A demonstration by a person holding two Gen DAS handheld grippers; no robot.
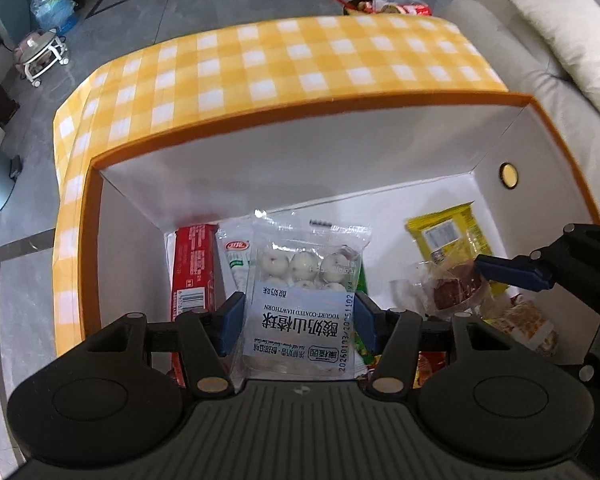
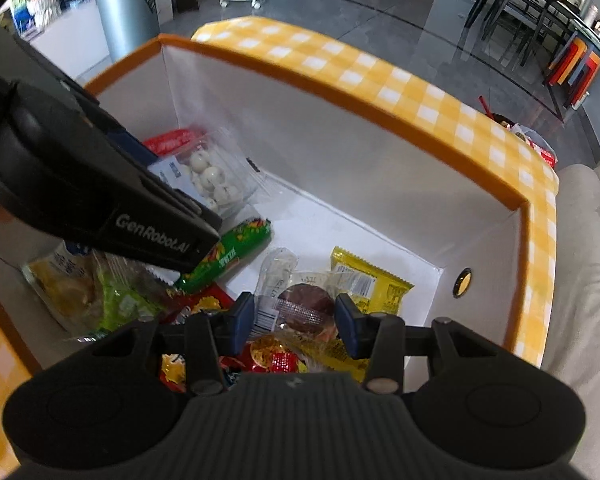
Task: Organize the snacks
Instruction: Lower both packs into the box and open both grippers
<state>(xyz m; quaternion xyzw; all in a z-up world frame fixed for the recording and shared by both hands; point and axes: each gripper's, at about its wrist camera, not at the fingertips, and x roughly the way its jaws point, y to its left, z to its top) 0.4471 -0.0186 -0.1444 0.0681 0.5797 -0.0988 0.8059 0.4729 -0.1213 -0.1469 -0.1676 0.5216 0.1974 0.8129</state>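
Blue pads of the left gripper (image 1: 298,322) pinched a clear packet of yogurt-coated hawthorn balls (image 1: 304,300) by its two side edges, holding it above the white floor of the yellow-checked storage box (image 1: 260,68). The right gripper (image 2: 294,322) stood spread, jaws apart on either side of a clear-wrapped brown cake (image 2: 306,306) without visibly squeezing it. Inside the box lay a red packet (image 1: 192,264), a white tube-shaped packet (image 1: 236,260), a green sausage-shaped snack (image 2: 228,256) and a yellow packet (image 2: 366,284). The hawthorn packet hung at the box's left end, well apart from the cake.
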